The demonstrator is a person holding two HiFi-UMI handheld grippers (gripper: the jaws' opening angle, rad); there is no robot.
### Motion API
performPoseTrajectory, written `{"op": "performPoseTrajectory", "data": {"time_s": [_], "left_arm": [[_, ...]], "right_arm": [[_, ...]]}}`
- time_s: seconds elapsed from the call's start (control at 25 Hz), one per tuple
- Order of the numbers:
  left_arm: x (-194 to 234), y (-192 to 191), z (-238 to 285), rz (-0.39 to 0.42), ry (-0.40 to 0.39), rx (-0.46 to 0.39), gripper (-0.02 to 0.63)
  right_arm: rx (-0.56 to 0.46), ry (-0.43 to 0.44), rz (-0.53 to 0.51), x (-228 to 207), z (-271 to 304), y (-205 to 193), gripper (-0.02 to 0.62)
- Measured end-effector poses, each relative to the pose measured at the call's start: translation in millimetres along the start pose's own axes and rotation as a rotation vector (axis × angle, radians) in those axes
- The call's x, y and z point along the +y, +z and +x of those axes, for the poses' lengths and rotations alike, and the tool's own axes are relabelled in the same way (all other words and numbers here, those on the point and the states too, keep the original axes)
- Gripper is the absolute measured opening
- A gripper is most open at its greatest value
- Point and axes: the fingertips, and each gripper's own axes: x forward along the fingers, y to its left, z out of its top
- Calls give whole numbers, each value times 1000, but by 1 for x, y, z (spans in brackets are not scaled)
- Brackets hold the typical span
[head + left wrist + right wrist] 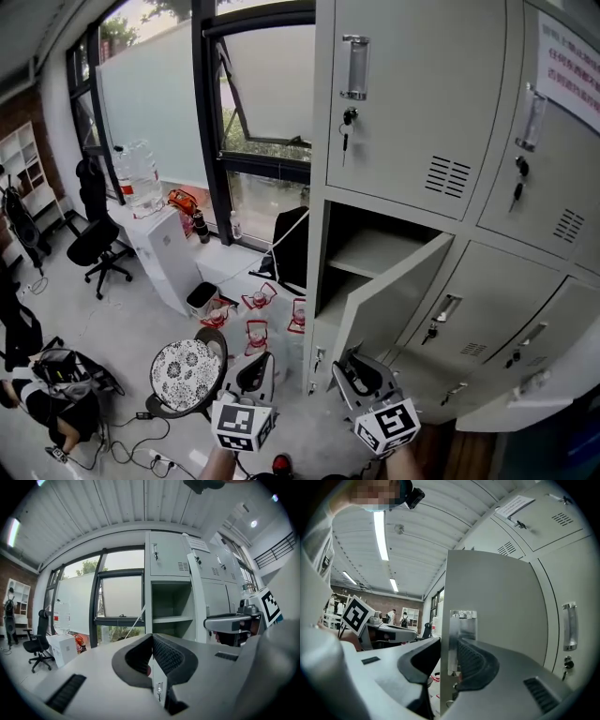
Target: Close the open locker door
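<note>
Nearest, right gripper (450,657) pinched over the free edge of the open locker door (497,597): ribbed rubber pad (474,660) against the bright metal pull handle (462,620), smooth pad (423,660) behind the sheet. Likely a hold for swinging the panel home. Alongside, left gripper (151,651) closed on nothing, parked low and clear of the swing. Door thin, flat, grey-painted steel, standing well out from its lower compartment (398,223). Beyond, a bare shelf (375,251) inside; above, a shut upper door (412,94) with louvred vents and a key in the lock.
</note>
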Motion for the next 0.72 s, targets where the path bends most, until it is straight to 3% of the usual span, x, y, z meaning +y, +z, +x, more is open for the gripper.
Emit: {"op": "performPoseTrajectory", "data": {"time_s": [0.72], "left_arm": [[54, 4, 54, 12, -186, -19, 21]], "right_arm": [[-4, -212, -1, -14, 67, 1, 114]]}}
